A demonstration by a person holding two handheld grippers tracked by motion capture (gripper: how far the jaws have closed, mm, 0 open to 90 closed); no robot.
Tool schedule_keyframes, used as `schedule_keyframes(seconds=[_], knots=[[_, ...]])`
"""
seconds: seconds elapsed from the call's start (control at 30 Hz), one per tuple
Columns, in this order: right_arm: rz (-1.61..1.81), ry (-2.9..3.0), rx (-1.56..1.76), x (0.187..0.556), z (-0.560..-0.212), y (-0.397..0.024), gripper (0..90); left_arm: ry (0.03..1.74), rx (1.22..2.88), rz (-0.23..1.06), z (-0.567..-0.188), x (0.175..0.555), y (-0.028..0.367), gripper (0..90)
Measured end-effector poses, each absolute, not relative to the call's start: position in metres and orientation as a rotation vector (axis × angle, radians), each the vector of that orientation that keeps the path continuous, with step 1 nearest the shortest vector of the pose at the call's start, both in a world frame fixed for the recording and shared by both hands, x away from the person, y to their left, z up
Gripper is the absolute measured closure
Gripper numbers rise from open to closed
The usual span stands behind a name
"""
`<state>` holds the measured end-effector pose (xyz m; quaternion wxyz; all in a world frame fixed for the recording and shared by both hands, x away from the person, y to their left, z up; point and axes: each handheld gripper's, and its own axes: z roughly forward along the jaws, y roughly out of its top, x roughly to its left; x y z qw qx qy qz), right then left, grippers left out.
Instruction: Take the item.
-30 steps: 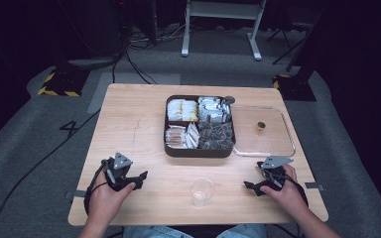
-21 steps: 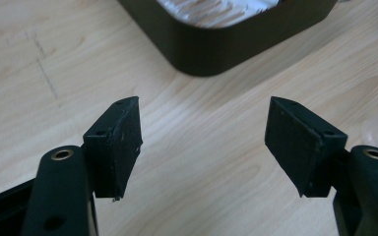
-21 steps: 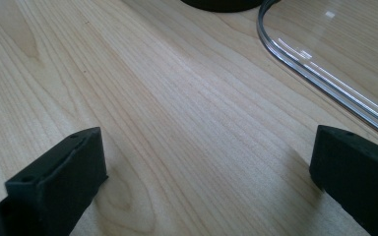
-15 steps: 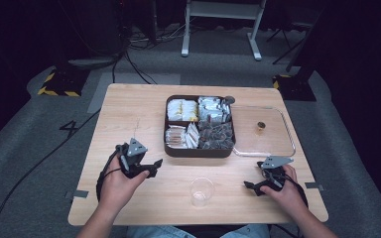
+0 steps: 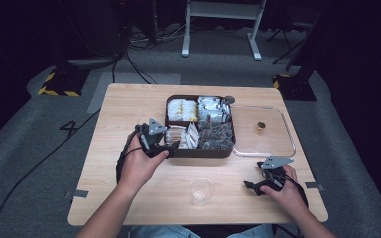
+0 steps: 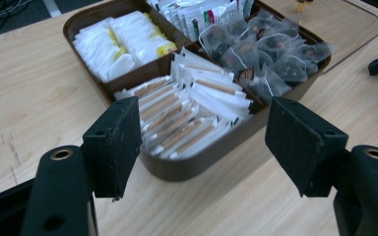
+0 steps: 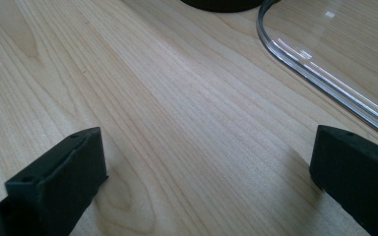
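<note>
1. High view: left gripper at the near-left corner of the brown divided tray; right gripper low on the wooden table, near the clear lid. Clear plastic cup between the hands.
2. Left gripper view: jaws wide apart, empty, framing the white stick packets; dark tea bags behind.
3. Right gripper view: jaws spread apart, nothing held, bare wood between; lid rim at upper right.
</note>
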<state>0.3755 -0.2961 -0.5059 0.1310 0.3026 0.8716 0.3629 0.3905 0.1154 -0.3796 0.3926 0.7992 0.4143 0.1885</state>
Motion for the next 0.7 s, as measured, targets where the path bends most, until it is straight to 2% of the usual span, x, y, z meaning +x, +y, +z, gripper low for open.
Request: schedule_keyframes(seconds=[0.4, 0.7], knots=[[1.053, 2.531, 0.880, 0.375, -0.506, -0.296, 0.5, 1.015, 2.027, 0.524, -0.371, 0.440, 0.095, 29.1], [1.052, 2.532, 0.878, 0.376, -0.506, -0.296, 0.6, 1.048, 2.015, 0.498, -0.369, 0.469, 0.087, 31.1]])
